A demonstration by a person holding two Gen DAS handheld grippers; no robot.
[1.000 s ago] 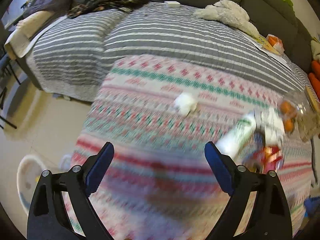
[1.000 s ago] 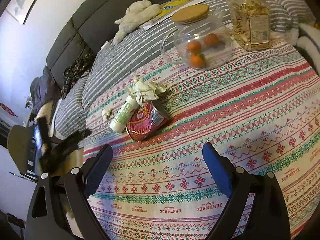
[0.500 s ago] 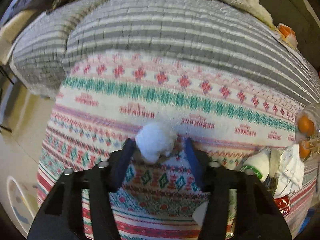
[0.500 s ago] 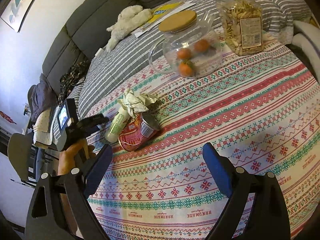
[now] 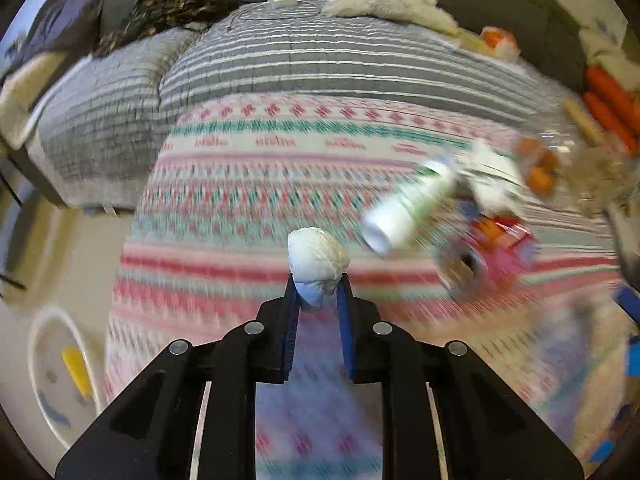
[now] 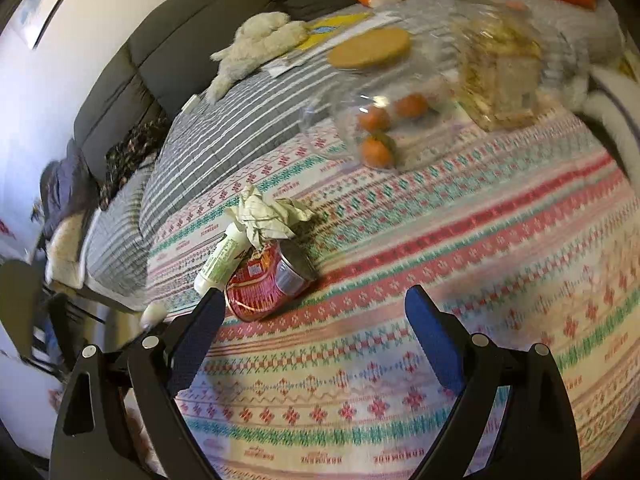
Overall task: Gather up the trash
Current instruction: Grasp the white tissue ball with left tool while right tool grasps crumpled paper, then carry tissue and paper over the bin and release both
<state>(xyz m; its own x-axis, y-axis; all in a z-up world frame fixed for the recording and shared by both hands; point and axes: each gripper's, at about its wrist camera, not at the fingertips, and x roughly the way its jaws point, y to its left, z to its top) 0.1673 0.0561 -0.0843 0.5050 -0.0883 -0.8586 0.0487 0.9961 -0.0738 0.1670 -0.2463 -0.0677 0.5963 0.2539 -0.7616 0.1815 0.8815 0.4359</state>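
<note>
Spreading across both views, the counter (image 6: 460, 264) wears a woven cloth banded in red, green and white, and behind it, toward twelve o'clock, stands a dark grey sofa (image 6: 168, 36) draped with a grey-and-white striped quilt (image 5: 304, 60). On that quilt lies a cream plush toy (image 6: 256, 40). At about one o'clock in the right wrist view a clear glass jar with a round cork lid (image 6: 372, 92) holds three orange fruits, and just beside it, further right, a clear plastic jar of pale snacks (image 6: 500, 80) stands blurred. On the floor at eight o'clock in the left wrist view sits a white round bin (image 5: 44, 364) with a yellow scrap inside.

Near ten o'clock of the right gripper (image 6: 314, 322) lies a red printed can on its side (image 6: 268, 284), touching a white tube with green print (image 6: 222, 260) and, above them, a crumpled pale paper wad (image 6: 268, 216). That gripper is spread wide with nothing between its blue pads (image 6: 430, 332).

The left gripper (image 5: 317, 300) has just been closing and now pinches a small crumpled white tissue ball (image 5: 316, 264) between its blue pads; the ball bulges out above the tips at twelve o'clock, over the cloth, well apart from the can and tube at two o'clock
</note>
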